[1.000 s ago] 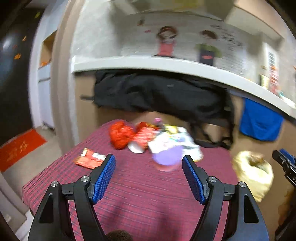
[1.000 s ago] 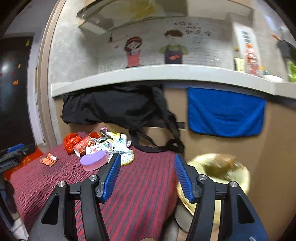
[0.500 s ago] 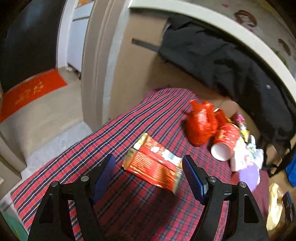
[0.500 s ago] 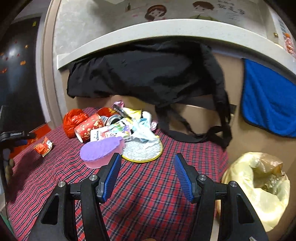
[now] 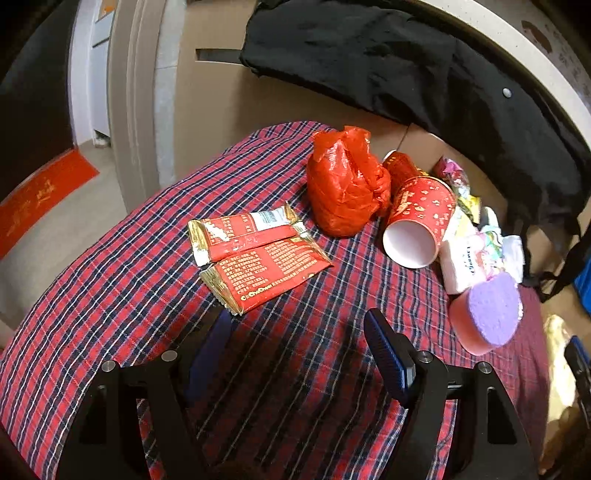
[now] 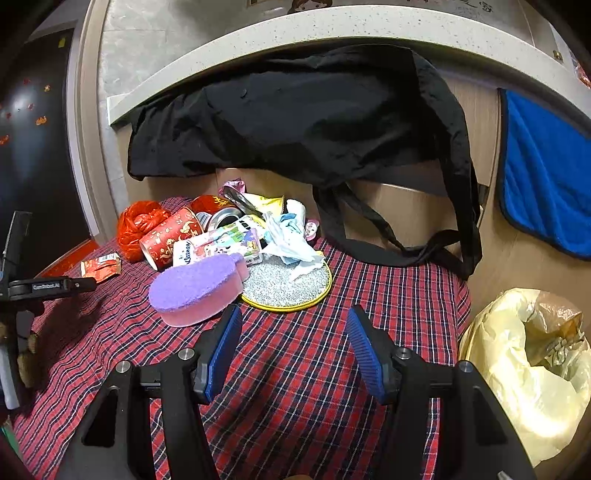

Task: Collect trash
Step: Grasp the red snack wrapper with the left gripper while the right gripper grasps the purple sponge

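On a table draped in red-and-navy plaid cloth (image 5: 110, 295), the left gripper (image 5: 299, 332) hangs with its blue-padded jaws spread wide and empty, just short of two flattened red-and-gold foil snack wrappers (image 5: 255, 258) lying one across the other. Beyond them sits a knotted red plastic bag (image 5: 343, 184), touching a red paper cup with gold print (image 5: 421, 218) tipped on its side, white mouth toward the camera. To the right of the cup lies a white tissue pack (image 5: 461, 262) and, nearer, a pink sponge with a purple scouring face (image 5: 487, 314).

In the right wrist view, the right gripper (image 6: 293, 343) is likewise parted and holding nothing — poised over bare cloth, the sponge just off its left finger. Behind the sponge lies a round silver-flecked mat with a yellow rim (image 6: 284, 284), crumpled white-and-blue tissue (image 6: 291, 247) on it, and the heap of cartons and wrappers beyond. A pale yellow plastic bag (image 6: 524, 365), open-mouthed, stands off the table's right edge.

Farther back, a black fabric bag (image 6: 295, 118) hangs from a speckled white counter ledge (image 6: 332, 26), beside a blue towel (image 6: 543, 188).
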`<state>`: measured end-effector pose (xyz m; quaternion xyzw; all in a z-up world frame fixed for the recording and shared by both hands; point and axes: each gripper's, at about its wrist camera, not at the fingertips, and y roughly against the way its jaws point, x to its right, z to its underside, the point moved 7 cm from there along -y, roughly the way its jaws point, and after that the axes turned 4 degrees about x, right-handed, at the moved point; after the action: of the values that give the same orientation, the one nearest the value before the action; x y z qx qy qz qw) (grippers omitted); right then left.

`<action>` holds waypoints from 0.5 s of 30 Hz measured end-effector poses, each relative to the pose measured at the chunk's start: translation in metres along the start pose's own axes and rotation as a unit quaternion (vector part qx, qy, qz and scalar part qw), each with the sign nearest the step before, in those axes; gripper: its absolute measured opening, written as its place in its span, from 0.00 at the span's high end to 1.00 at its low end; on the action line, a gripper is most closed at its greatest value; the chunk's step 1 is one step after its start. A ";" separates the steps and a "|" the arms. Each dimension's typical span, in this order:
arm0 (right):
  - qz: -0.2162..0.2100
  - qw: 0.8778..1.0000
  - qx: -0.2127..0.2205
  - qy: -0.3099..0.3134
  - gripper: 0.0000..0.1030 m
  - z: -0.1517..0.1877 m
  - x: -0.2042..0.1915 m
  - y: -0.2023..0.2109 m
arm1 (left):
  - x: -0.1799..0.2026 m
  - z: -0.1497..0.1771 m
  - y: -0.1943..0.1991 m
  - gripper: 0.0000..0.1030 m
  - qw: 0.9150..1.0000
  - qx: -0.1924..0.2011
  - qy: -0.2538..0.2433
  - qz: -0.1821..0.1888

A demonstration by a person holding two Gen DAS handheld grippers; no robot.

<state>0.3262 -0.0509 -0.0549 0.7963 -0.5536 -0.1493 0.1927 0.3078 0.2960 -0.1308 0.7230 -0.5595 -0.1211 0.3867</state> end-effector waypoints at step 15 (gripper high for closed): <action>-0.002 1.000 0.000 0.000 0.46 0.004 0.000 0.000 | -0.003 0.007 -0.003 0.28 0.999 -0.017 -0.014 -0.025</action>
<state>0.3237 -0.0514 -0.0586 0.7975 -0.5518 -0.1498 0.1926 0.3048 0.2959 -0.1381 0.7284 -0.5446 -0.1500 0.3878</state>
